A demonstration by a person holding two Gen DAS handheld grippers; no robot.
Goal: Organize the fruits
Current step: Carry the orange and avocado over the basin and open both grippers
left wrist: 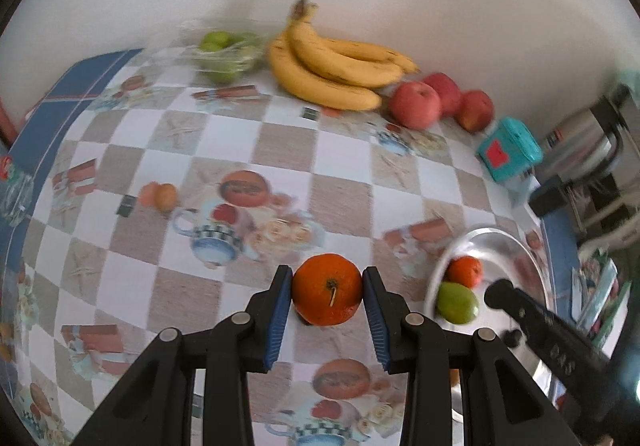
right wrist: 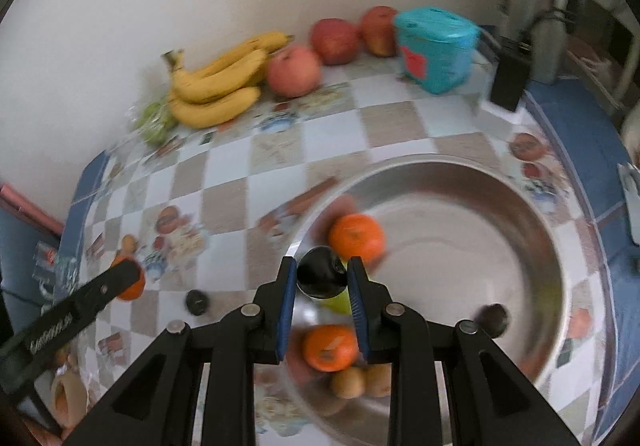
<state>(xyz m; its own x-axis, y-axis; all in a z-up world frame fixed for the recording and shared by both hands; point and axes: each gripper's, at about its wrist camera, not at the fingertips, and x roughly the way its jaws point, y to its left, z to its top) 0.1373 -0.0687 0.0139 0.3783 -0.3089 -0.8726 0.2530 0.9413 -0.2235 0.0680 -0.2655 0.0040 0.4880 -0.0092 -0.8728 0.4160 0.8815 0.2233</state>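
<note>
My left gripper (left wrist: 327,288) is shut on an orange (left wrist: 326,289) just above the checked tablecloth, left of the steel bowl (left wrist: 516,246). It also shows in the right wrist view (right wrist: 130,280) with the orange behind its finger. My right gripper (right wrist: 322,278) is shut on a dark round fruit (right wrist: 320,276) over the near-left part of the bowl (right wrist: 520,230). The bowl holds two oranges (right wrist: 356,238), a green fruit (right wrist: 340,302), brownish fruits (right wrist: 348,382) and a dark fruit (right wrist: 494,320). Another dark fruit (right wrist: 197,302) lies on the table beside the bowl.
Against the back wall lie a bunch of bananas (left wrist: 332,66), three red apples (left wrist: 416,104) and a bag of green fruit (left wrist: 224,50). A teal box (left wrist: 510,148) stands right of the apples. A black box (right wrist: 510,78) and chairs are at the table's right edge.
</note>
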